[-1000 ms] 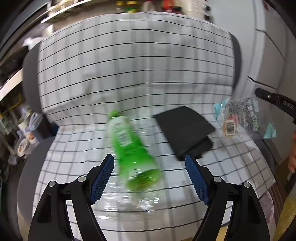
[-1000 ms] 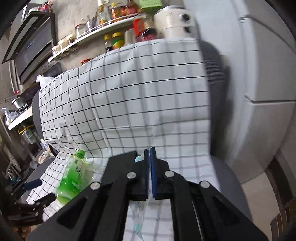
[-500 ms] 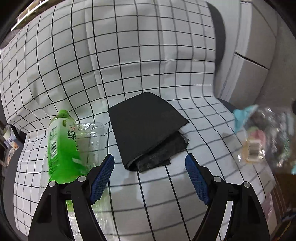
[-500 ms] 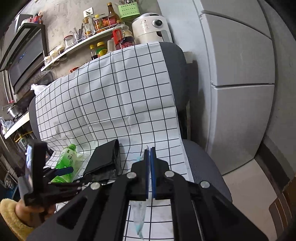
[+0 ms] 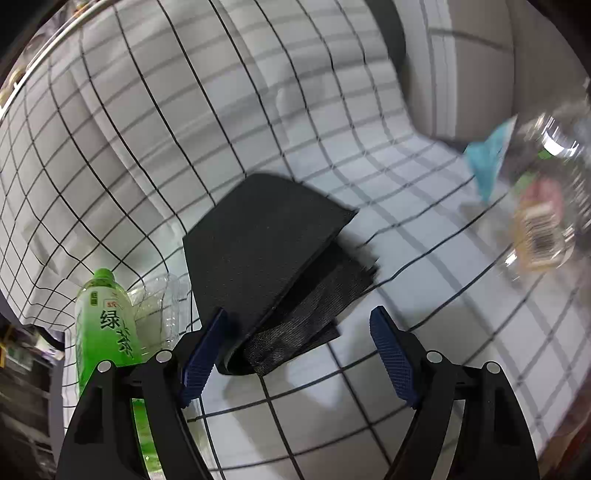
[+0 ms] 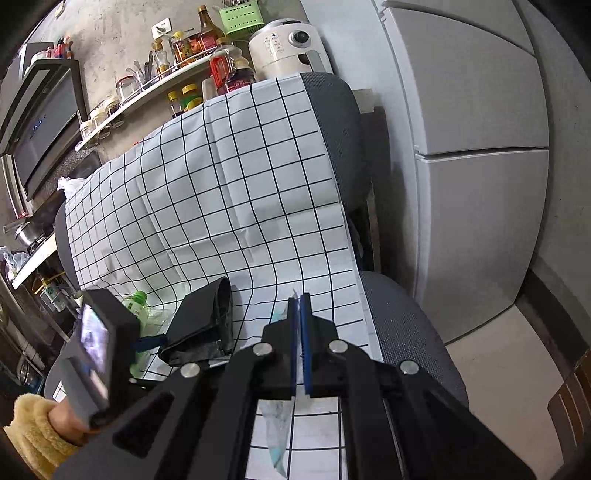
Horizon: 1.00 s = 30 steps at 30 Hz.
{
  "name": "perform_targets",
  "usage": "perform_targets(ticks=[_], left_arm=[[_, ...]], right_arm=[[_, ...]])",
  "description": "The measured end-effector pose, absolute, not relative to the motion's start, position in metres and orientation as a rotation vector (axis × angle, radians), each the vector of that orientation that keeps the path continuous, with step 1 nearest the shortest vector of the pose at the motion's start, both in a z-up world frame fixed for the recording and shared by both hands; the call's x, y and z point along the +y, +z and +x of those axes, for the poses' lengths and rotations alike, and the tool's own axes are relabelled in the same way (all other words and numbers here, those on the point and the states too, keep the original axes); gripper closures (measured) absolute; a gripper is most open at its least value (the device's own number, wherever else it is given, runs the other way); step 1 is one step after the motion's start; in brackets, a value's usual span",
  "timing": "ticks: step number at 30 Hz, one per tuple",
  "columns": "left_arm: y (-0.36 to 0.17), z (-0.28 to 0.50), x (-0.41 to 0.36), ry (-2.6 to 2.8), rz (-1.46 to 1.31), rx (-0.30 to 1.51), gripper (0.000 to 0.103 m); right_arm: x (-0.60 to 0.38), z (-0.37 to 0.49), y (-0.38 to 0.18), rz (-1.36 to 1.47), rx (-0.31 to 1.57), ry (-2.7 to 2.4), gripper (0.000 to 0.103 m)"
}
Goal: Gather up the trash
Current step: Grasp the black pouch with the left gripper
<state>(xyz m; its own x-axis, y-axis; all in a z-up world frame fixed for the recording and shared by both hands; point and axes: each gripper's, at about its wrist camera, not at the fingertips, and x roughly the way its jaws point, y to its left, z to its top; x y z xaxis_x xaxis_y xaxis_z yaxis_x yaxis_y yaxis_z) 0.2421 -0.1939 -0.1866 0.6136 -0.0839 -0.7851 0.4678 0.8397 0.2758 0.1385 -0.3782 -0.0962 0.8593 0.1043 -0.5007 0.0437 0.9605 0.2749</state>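
Checked chair cover point(image 5: 369, 435), left claw point(image 5: 299, 354) spread over black bag point(image 5: 266, 236)

A folded black bag point(image 5: 266, 236) lies flat mid-seat. Left of it lies a green tea bottle point(image 5: 105, 325) beside a crushed clear plastic cup point(image 5: 159, 306). At right hangs a blurred clear wrapper point(image 5: 535, 192).

This is a home kitchen. Behind the chair point(image 6: 332, 122) with the checked cloth point(image 6: 229, 192), a wall shelf point(image 6: 147, 88) holds sauce bottles point(image 6: 207, 35) and jars; a fridge point(image 6: 476, 155) stands beside the chair.
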Motion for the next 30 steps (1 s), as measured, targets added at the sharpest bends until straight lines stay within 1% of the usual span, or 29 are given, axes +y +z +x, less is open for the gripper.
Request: perform_targets(ticks=[5, 11, 13, 14, 15, 16, 18, 20, 23, 28, 30], left_arm=[[-0.201, 0.249, -0.203, -0.31, 0.593, 0.814, 0.022], [-0.204, 0.263, -0.21, -0.315, 0.6, 0.793, 0.021], [-0.204, 0.269, -0.209, -0.318, 0.569, 0.8, 0.025], [-0.204, 0.271, -0.209, -0.322, 0.558, 0.806, 0.035], [-0.202, 0.271, -0.209, -0.321, 0.555, 0.798, 0.052], [-0.2, 0.271, -0.209, -0.313, 0.562, 0.786, 0.06], [-0.192, 0.265, -0.207, -0.315, 0.544, 0.765, 0.087], [-0.172, 0.255, -0.198, -0.328, 0.491, 0.731, 0.097], [-0.137, 0.237, -0.18, -0.375, 0.384, 0.686, 0.101], [-0.078, 0.196, -0.134, -0.514, 0.122, 0.641, 0.102], [-0.066, 0.177, -0.124, -0.566, 0.05, 0.629, 0.102]], right_arm=[[-0.381, 0.143, -0.099, 0.281, 0.541, 0.033, 0.1], [-0.382, 0.147, -0.103, 0.287, 0.551, 0.033, 0.1], [-0.382, 0.147, -0.104, 0.291, 0.554, 0.033, 0.1], [-0.382, 0.147, -0.104, 0.29, 0.556, 0.031, 0.1], [-0.382, 0.146, -0.104, 0.29, 0.556, 0.03, 0.1], [-0.381, 0.145, -0.103, 0.289, 0.555, 0.028, 0.1], [-0.381, 0.141, -0.101, 0.289, 0.552, 0.025, 0.1], [-0.38, 0.136, -0.097, 0.288, 0.544, 0.022, 0.1], [-0.377, 0.126, -0.09, 0.29, 0.526, 0.022, 0.1], [-0.368, 0.101, -0.072, 0.284, 0.49, 0.025, 0.1], [-0.364, 0.09, -0.066, 0.276, 0.481, 0.024, 0.1]])
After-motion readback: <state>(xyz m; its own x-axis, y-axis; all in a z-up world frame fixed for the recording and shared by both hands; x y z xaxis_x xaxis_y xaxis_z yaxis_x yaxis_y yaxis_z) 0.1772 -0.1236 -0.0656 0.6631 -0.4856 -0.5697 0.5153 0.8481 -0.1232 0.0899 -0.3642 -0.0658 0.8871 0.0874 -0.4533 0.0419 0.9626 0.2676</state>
